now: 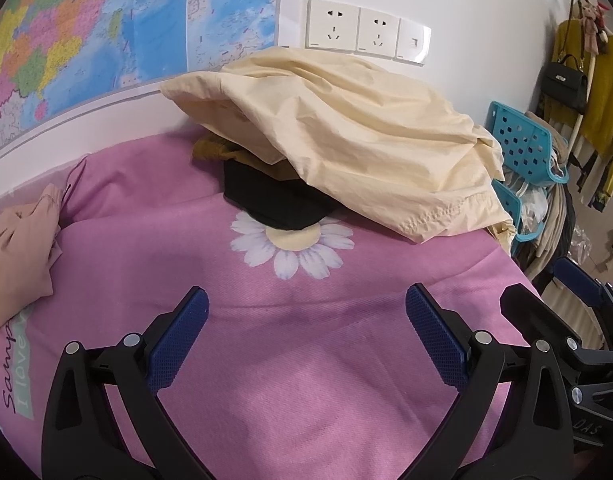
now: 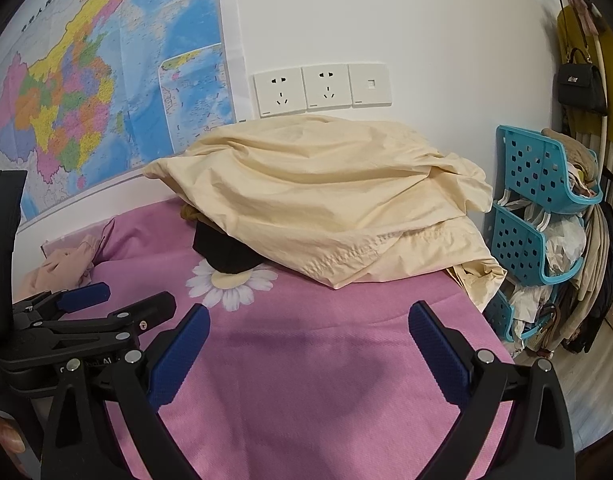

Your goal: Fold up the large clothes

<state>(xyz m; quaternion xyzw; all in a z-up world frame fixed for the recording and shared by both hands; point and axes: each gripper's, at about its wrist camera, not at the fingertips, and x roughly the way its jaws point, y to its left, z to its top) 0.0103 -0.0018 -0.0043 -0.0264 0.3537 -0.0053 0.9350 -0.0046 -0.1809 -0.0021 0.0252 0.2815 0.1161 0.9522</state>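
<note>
A large pale yellow garment [image 1: 346,136] lies crumpled at the far end of the pink bed sheet [image 1: 306,360], against the wall; it also shows in the right wrist view [image 2: 326,196]. Under it lie a black garment [image 1: 278,200] and a mustard one [image 1: 214,150]. My left gripper [image 1: 306,312] is open and empty above the sheet, short of the pile. My right gripper [image 2: 308,328] is open and empty too, beside the left one, whose fingers [image 2: 86,298] show at the left of the right wrist view.
A beige garment [image 1: 18,248] lies at the left edge of the bed. Blue plastic baskets [image 2: 538,208] with clothes stand to the right of the bed. A map [image 2: 106,80] and wall sockets [image 2: 322,88] are on the wall behind.
</note>
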